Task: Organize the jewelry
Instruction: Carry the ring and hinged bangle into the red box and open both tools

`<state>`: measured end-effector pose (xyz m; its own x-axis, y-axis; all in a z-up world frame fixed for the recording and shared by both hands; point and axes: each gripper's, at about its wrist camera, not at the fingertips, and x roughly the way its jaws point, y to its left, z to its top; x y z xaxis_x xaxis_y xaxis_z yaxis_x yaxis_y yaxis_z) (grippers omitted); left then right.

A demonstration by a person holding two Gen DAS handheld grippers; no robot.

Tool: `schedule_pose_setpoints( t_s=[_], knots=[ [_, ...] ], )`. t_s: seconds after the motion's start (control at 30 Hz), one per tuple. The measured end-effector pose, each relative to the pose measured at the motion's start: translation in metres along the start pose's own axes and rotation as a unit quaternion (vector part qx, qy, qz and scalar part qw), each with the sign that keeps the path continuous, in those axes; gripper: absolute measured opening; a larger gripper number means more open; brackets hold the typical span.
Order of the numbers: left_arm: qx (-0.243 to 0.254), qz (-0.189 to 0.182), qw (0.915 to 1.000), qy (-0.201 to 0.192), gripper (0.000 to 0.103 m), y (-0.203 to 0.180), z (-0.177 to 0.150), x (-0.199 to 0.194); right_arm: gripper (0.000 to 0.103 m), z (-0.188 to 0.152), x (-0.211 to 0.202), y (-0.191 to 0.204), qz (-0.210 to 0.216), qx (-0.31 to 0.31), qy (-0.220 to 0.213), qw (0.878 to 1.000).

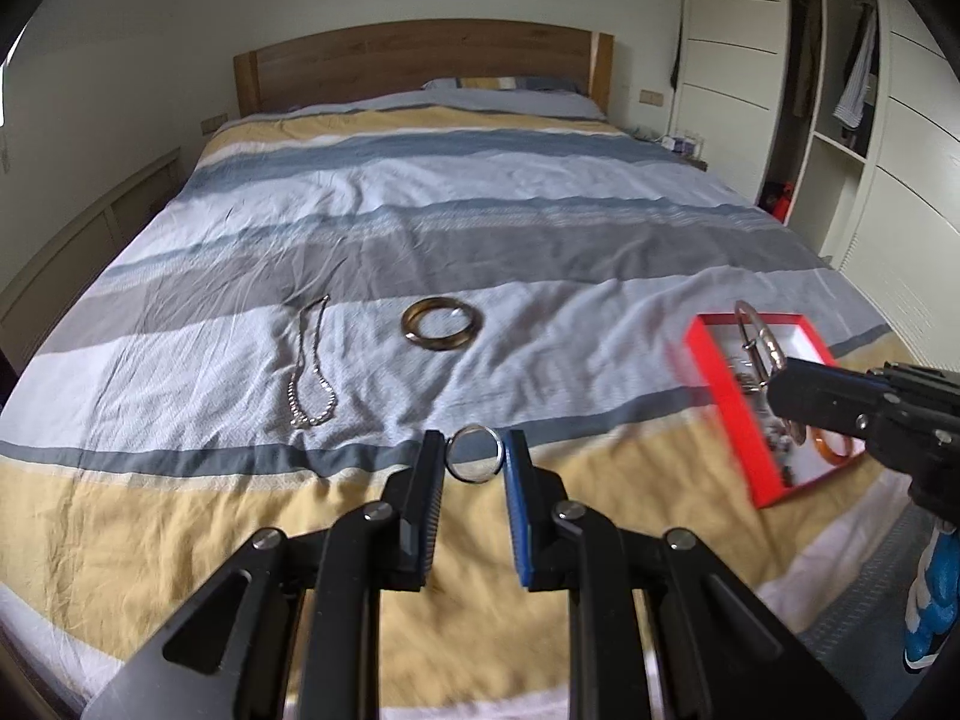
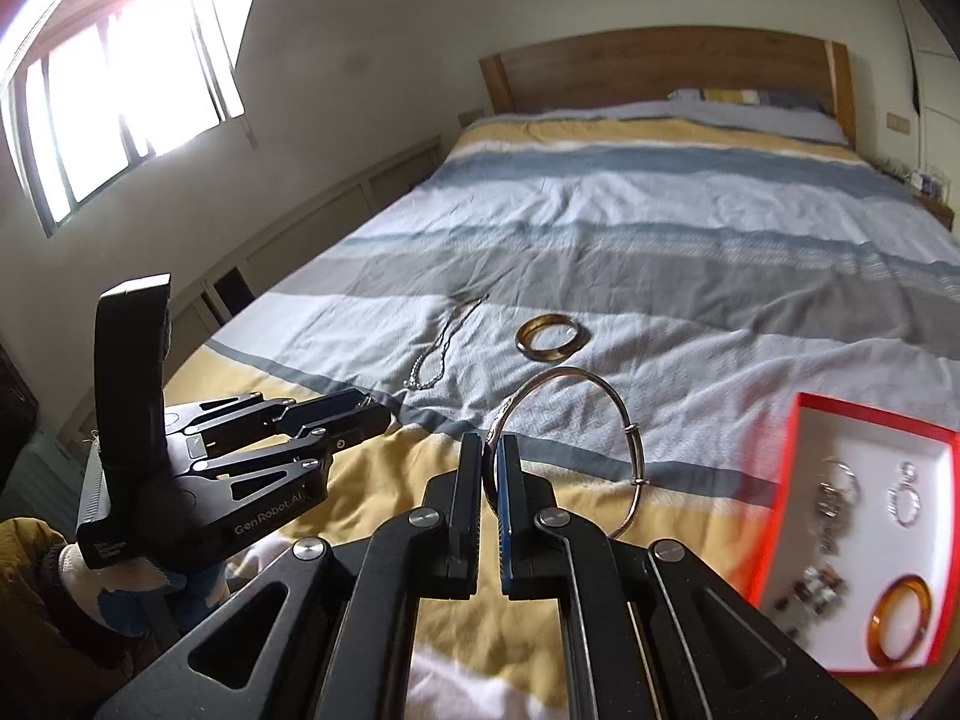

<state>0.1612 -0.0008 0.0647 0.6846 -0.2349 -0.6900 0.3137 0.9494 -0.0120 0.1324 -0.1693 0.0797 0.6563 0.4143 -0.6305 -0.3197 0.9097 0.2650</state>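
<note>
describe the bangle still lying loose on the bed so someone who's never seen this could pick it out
On the striped bedspread, look at the pale band in front of the broad grey stripe, left of the red box. The brown-gold bangle lies flat there, right of the silver necklace. It is thick, dark and closed, whereas the necklace is a thin chain and the other bangles are gripped or boxed.

Right gripper (image 2: 491, 450) pinches a thin silver bangle (image 2: 624, 432), held upright above the striped bedspread (image 2: 690, 252). Left gripper (image 2: 366, 411) sits to the left, its grip unclear. A necklace (image 2: 441, 348) and brown bangle (image 2: 553, 333) lie beyond. At right, a red box (image 2: 798, 420) holds an orange bangle (image 2: 900, 618) and small rings.
</note>
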Motion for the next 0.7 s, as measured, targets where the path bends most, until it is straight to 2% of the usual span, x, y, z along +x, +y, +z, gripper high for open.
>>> schedule_pose_setpoints(
  t_s=[0.2, 0.33, 0.53, 0.7],
  knots=[
    [0.023, -0.024, 0.9994, -0.005, 0.018, -0.047, 0.003, -0.015, 0.004, -0.015, -0.049, -0.024, -0.024, 0.02, -0.023, 0.999],
    [0.036, -0.047, 0.9982, -0.001, 0.018, -0.082, 0.006, -0.014, 0.004, -0.028, -0.08, -0.057, -0.05, 0.041, -0.034, 0.997],
    [0.062, -0.079, 0.9948, 0.013, 0.018, -0.139, 0.012, 0.006, 0.004, -0.047, -0.102, -0.113, -0.093, 0.064, -0.028, 0.993],
    [0.088, -0.101, 0.9903, 0.036, 0.018, -0.185, 0.012, 0.037, 0.004, -0.063, -0.1, -0.162, -0.118, 0.089, -0.008, 0.989]
  ],
)
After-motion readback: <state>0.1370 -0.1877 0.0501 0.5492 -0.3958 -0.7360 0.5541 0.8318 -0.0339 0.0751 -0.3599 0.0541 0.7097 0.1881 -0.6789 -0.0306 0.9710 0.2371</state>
